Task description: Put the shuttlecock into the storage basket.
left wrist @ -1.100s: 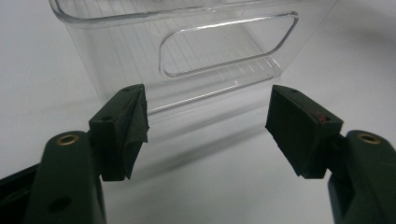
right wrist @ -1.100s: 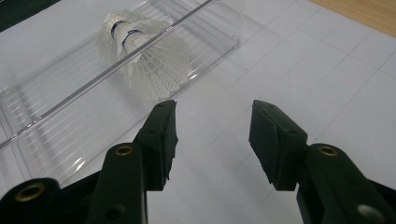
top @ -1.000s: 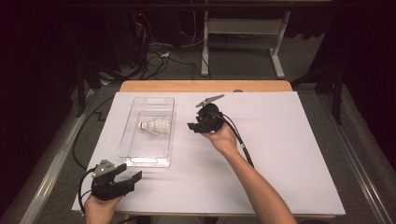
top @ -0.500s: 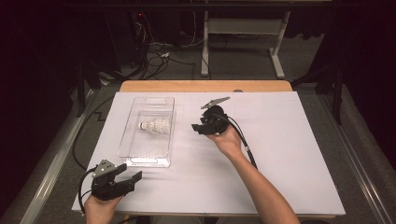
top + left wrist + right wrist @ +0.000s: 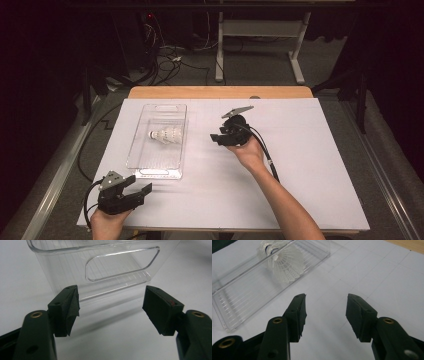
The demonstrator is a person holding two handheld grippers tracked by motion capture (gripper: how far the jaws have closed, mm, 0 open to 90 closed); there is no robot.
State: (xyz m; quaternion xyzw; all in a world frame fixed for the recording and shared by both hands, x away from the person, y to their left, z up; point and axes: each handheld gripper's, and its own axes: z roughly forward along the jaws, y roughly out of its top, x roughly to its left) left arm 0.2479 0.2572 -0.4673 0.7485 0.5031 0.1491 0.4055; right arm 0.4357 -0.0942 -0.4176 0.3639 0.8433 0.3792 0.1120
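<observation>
A white shuttlecock [image 5: 167, 135] lies on its side in a clear plastic tray [image 5: 145, 167] on the left half of the table. The right gripper [image 5: 216, 138] hangs just right of the tray, pointing at it, jaws open with nothing between them. In the right gripper view the right gripper [image 5: 325, 298] faces the paper, with the shuttlecock [image 5: 284, 262] and tray [image 5: 242, 297] beyond at the upper left. The left gripper [image 5: 142, 188] rests at the front left, open, just short of the tray's near end. In the left gripper view the left gripper [image 5: 111, 293] faces the tray's handle cut-out [image 5: 120, 263].
White paper [image 5: 310, 165] covers the wooden table [image 5: 220, 92], with bare room on the right half. A cable [image 5: 267, 155] trails from the right gripper along the forearm. Beyond the table are a dark floor, loose cables and a white stand [image 5: 260, 35].
The right gripper has drifted slightly to the right, a little away from the tray. The left gripper and the shuttlecock have stayed put.
</observation>
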